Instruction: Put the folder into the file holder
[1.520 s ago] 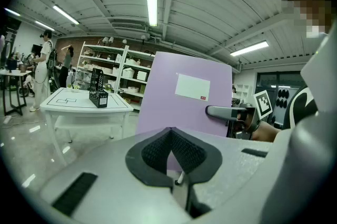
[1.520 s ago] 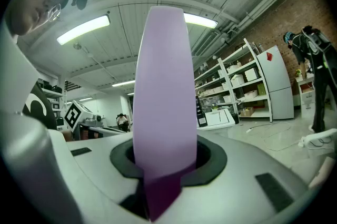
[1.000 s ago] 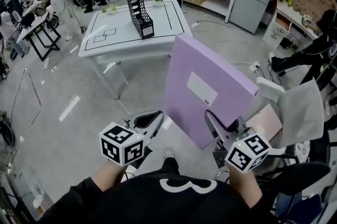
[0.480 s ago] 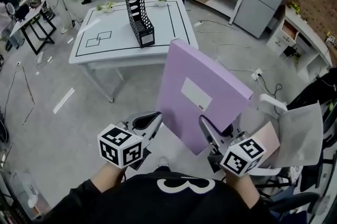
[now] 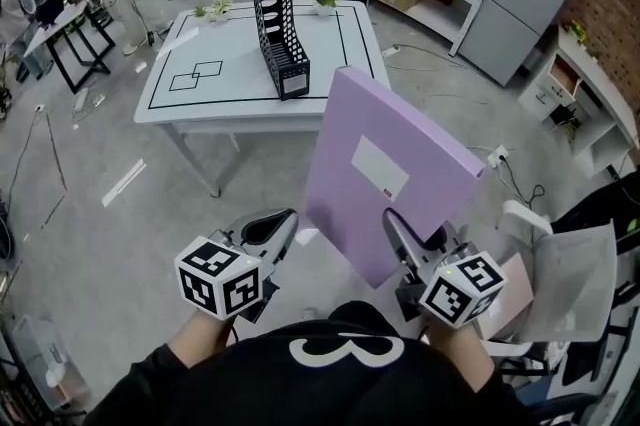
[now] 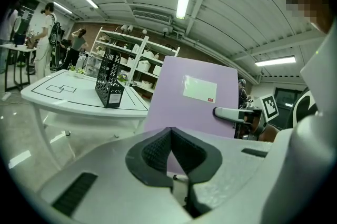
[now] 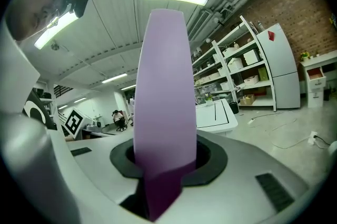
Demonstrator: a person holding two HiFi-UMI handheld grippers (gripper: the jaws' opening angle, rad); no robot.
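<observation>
R gripper (image 5: pixel 402 229) clenched on lower near edge of purple folder (image 5: pixel 385 164), which stands upright in mid-air, well short of the black file holder (image 5: pixel 278 29) on the far white table (image 5: pixel 200 99); L gripper (image 5: pixel 283 219) just left of folder, jaws pressed together, nothing between.

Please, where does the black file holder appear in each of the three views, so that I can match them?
Head view: file holder at top centre, upright on the white table.
Left gripper view: file holder left of centre, on the white table.
Right gripper view: not visible; the purple folder fills the middle.
Shared landmark: the white table with black lines.
</observation>
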